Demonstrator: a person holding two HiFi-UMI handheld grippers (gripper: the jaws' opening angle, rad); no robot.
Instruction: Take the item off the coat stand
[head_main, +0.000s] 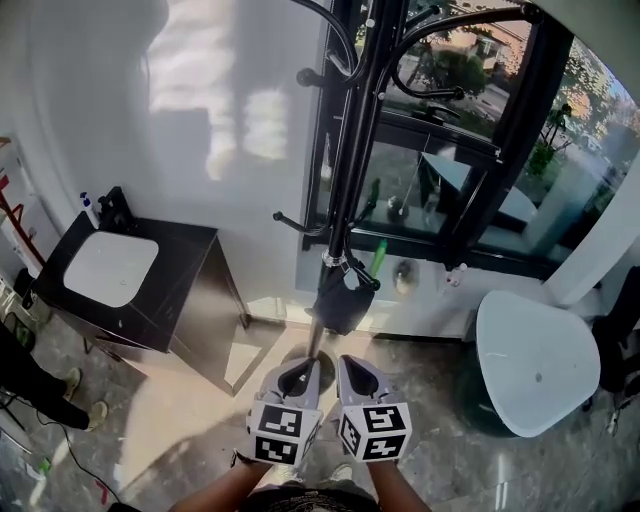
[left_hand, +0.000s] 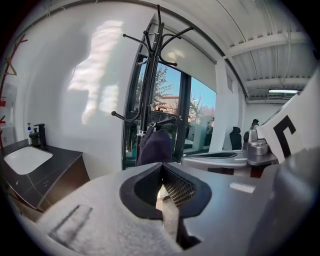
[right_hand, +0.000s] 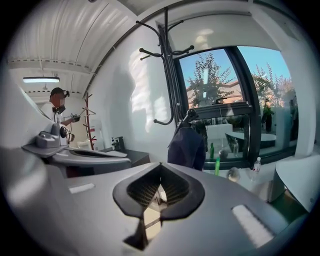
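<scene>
Left gripper (head_main: 299, 377) and right gripper (head_main: 359, 378) are clenched empty; the coat stand (head_main: 346, 150) could be toppled by a snagged bag (head_main: 338, 296).

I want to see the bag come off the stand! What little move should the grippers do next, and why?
Probably move the right gripper forward toward the dark bag, opening its jaws. Both it and the left gripper are shut, empty and apart from the bag, which hangs low on the coat stand.
</scene>
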